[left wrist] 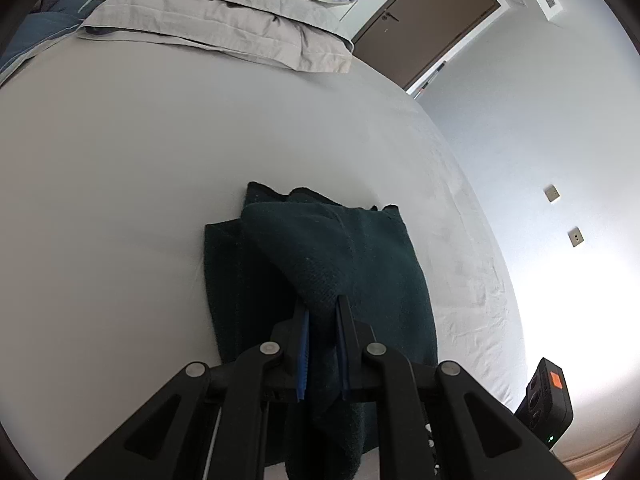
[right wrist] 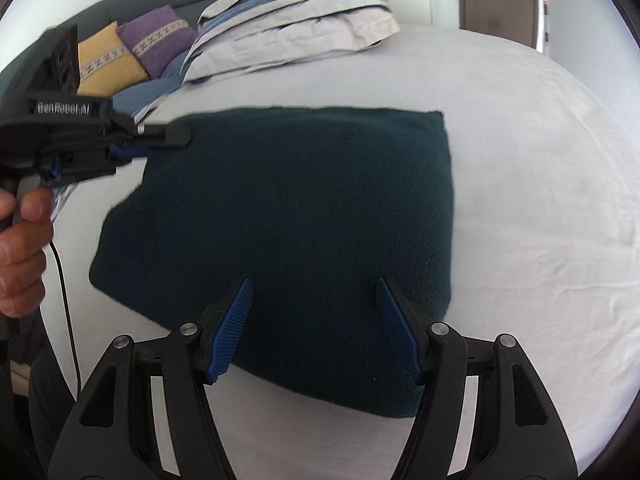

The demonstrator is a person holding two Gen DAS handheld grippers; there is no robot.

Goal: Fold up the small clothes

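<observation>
A dark green knit garment (right wrist: 288,216) lies folded on the white bed sheet (right wrist: 540,184). In the left wrist view my left gripper (left wrist: 322,304) is shut on a raised fold of the garment (left wrist: 320,256), which hangs between the blue pads. The left gripper also shows in the right wrist view (right wrist: 132,148), at the garment's far left corner, lifting it. My right gripper (right wrist: 314,286) is open and empty, hovering over the garment's near edge with the jaws wide apart.
Grey and blue striped pillows (left wrist: 224,20) are stacked at the head of the bed. Yellow and purple cushions (right wrist: 136,48) rest on a dark sofa beyond. A brown door (left wrist: 432,12) and a white wall stand to the right. The right gripper's camera body (left wrist: 546,396) sits at the bed's edge.
</observation>
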